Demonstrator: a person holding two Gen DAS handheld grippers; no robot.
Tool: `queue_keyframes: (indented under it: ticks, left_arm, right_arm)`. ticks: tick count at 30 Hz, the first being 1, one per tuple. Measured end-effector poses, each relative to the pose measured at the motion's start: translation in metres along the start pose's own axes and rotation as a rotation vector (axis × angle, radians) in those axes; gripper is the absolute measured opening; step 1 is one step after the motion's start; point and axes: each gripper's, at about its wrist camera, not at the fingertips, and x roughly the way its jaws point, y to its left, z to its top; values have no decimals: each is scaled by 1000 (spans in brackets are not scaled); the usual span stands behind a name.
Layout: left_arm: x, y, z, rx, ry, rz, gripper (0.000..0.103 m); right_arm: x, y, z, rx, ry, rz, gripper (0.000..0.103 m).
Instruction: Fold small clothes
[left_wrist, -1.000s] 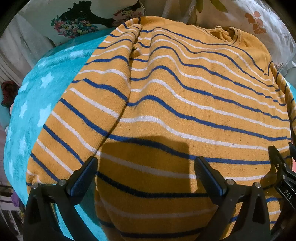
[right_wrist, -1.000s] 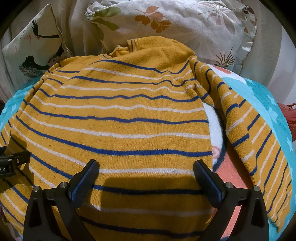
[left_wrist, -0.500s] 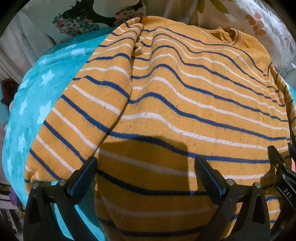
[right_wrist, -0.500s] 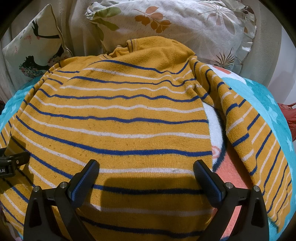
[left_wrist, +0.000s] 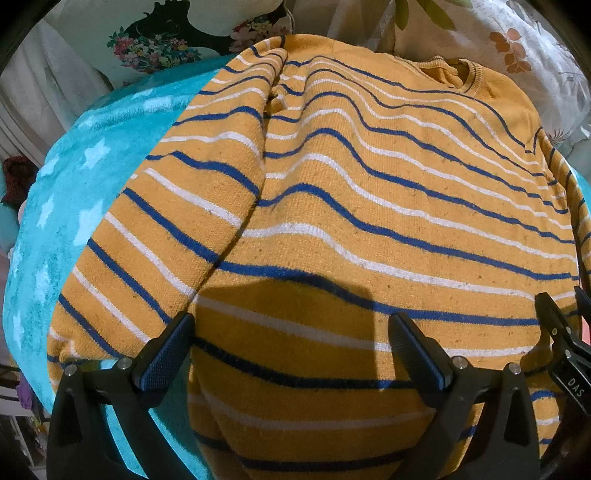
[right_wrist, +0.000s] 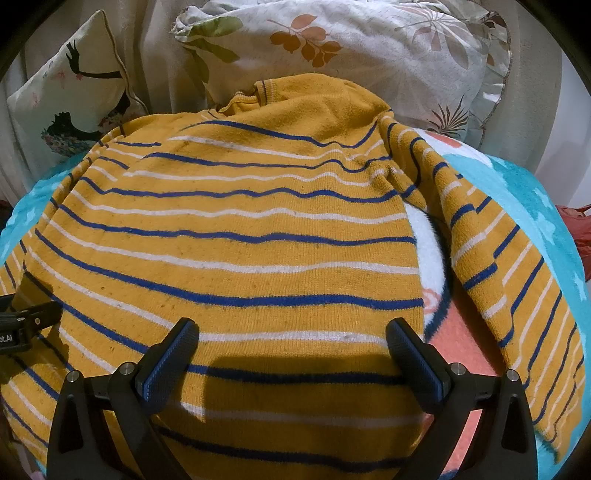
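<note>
The left claw (left_wrist: 291, 347) stands spread at the bottom of its frame, pinching nothing, above the lower part of the sweater (left_wrist: 369, 221). The right claw (right_wrist: 291, 347) is spread too, empty, over the sweater (right_wrist: 240, 258) near its hem. The sweater, yellow with blue and white stripes, fills the middle of both frames, flat on a turquoise blanket (left_wrist: 74, 192). One sleeve (right_wrist: 509, 280) angles down the right edge. Pillows (right_wrist: 369, 59) sit along the top.
</note>
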Motion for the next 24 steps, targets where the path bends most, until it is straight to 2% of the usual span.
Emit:
queue_keyframes:
  ticks: [17, 24]
  left_arm:
    - [-2, 4, -10, -9, -33, 4, 103]
    - [-2, 8, -13, -9, -42, -1, 103]
  right_arm:
    - [-2, -1, -1, 36, -7, 48, 103]
    - [-3, -2, -2, 25, -6, 31, 103]
